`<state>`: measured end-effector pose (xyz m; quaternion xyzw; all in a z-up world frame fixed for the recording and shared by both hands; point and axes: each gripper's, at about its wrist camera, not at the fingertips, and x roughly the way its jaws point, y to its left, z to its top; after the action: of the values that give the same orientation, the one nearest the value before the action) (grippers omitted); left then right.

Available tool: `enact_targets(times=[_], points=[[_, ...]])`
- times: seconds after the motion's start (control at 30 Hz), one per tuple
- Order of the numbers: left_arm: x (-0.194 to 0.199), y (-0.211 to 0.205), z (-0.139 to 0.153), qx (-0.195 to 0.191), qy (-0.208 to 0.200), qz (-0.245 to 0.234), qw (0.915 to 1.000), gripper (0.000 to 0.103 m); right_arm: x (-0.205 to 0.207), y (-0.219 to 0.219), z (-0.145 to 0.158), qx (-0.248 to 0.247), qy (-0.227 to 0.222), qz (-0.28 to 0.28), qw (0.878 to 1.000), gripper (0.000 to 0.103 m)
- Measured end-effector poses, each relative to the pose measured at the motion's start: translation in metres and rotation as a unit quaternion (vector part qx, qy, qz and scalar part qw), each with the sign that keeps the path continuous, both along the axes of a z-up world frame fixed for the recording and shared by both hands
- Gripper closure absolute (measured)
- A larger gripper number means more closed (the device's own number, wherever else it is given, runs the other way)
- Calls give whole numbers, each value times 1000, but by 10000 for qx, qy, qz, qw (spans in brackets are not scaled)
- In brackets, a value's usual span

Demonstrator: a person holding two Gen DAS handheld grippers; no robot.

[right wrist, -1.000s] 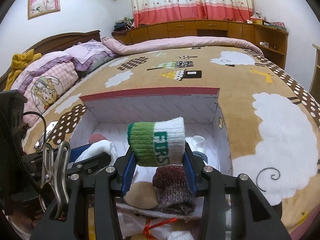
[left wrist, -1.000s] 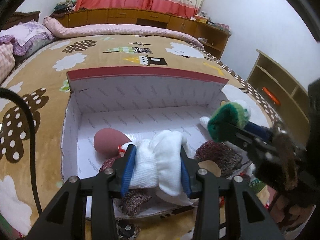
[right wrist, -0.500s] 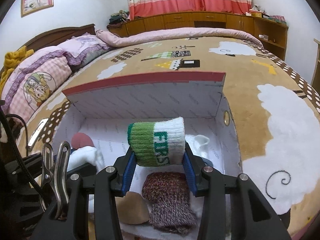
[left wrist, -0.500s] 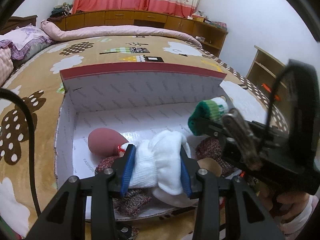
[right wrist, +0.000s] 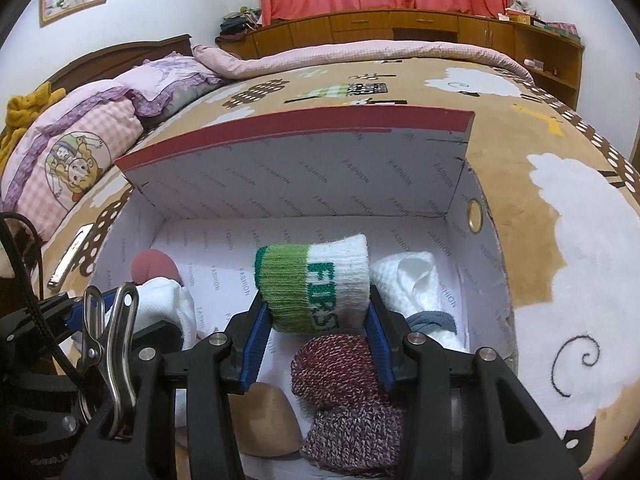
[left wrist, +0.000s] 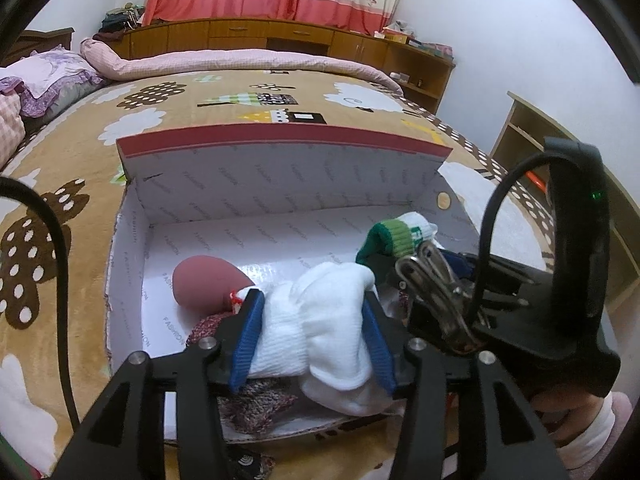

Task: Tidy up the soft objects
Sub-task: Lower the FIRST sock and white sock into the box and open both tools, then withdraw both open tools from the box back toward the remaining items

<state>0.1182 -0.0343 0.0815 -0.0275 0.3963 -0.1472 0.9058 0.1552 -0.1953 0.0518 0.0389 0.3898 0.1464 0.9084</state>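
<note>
Two bundles hang over your box (right wrist: 256,184). Your right gripper (right wrist: 316,320) pinches the green-white sock (right wrist: 316,280). Your left gripper (left wrist: 310,332) has just been opening; the white roll (left wrist: 316,328) sits between its pads, contact unclear. At seven o'clock, the maroon sock (left wrist: 256,404) is half hidden.

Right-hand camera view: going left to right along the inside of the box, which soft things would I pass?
Dusty-pink sponge → white sock in the left gripper → green-and-white sock in the right gripper → white cloth by the box's right wall.
</note>
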Motion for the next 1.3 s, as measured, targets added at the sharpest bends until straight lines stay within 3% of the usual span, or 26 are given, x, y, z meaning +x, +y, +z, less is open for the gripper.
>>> enact_targets(times=[0.53,1.3], points=[[-6,4,8,-94,24,61,9999,34,-15,-12,17,157,-226,-146,9995,50],[-27,14,22,-88,11,228,9997,34,-51,-25,38,346,-457,-257,9980,50]])
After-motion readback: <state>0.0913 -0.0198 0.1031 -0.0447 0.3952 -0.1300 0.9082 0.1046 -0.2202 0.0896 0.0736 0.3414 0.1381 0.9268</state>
